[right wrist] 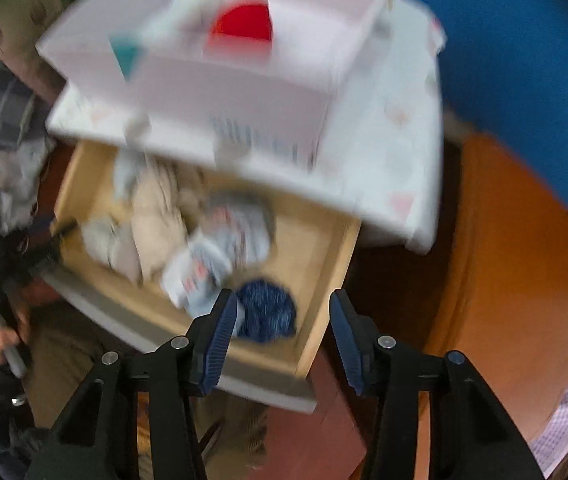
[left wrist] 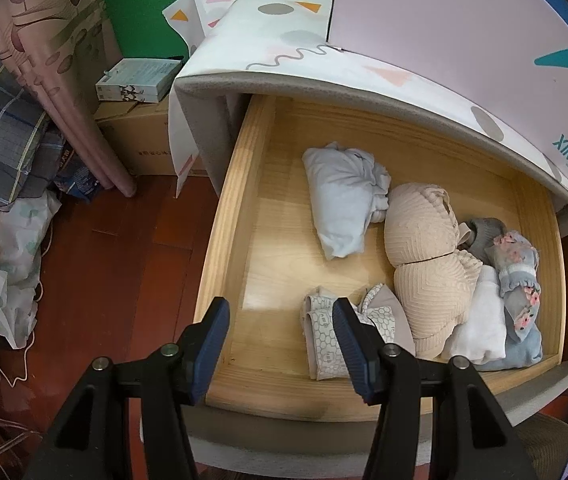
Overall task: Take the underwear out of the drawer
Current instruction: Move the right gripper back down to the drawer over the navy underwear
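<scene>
The wooden drawer (left wrist: 236,208) stands pulled open under a table with a patterned cloth. Inside lie a folded pale-blue garment (left wrist: 339,200), a beige bra (left wrist: 427,256), grey-and-white patterned underwear (left wrist: 339,332), white cloth (left wrist: 479,320) and floral blue socks (left wrist: 519,276). My left gripper (left wrist: 282,344) is open and empty above the drawer's front left corner, next to the patterned underwear. The right wrist view is blurred: the drawer (right wrist: 323,264) shows with a dark blue garment (right wrist: 268,312) near its front right corner. My right gripper (right wrist: 284,340) is open and empty above that corner.
A pale pink box (left wrist: 463,28) sits on the table over the drawer. Cardboard boxes (left wrist: 136,136), a curtain (left wrist: 56,80) and bags of bedding (left wrist: 0,240) crowd the red-brown floor at left. An orange surface (right wrist: 515,260) lies right of the drawer.
</scene>
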### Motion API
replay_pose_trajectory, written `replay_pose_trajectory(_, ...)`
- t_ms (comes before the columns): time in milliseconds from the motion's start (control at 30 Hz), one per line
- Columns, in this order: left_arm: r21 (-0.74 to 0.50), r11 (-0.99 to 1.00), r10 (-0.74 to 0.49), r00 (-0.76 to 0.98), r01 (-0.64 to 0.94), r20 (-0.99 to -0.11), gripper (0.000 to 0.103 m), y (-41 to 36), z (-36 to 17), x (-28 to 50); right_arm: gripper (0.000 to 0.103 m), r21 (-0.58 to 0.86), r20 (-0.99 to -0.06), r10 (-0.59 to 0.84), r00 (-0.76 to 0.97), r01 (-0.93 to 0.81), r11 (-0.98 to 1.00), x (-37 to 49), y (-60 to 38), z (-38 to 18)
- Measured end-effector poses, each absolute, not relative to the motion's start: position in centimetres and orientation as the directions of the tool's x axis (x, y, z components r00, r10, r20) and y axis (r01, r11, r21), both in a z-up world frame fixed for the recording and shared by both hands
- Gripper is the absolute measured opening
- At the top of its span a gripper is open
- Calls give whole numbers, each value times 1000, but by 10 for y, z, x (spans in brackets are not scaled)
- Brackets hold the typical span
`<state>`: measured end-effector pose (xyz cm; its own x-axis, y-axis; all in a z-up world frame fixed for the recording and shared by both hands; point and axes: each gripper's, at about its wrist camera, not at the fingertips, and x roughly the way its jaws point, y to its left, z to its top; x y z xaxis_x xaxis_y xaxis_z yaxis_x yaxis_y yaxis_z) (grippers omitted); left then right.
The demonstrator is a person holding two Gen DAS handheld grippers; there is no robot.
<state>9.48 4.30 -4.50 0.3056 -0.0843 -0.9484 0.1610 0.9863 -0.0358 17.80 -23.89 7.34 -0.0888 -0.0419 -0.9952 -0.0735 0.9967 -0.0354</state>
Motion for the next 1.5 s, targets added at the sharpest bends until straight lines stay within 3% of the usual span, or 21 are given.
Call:
replay_pose_trajectory(333, -53, 986, -97, 285, 159, -954, 55, 46, -49, 98, 42, 27, -957, -32, -290, -197, 980, 151, -228, -23)
replay_pose_trajectory(967, -69, 985, -111, 274, 159, -955, 55, 46, -52, 99, 42, 34, -893, -94, -441, -275, 961, 152, -230, -62)
replay_pose_trajectory(1267, -50, 984, -97, 284, 169, -954, 55, 46, -50, 96, 42, -41, -903, -179, -391, -336, 941, 136, -213, -79)
replay_pose_trajectory(1500, -66, 984, -109, 263, 165, -959, 55, 48, -54, 99, 41, -43, -934, -140, -327, -289, 956, 137, -218, -85)
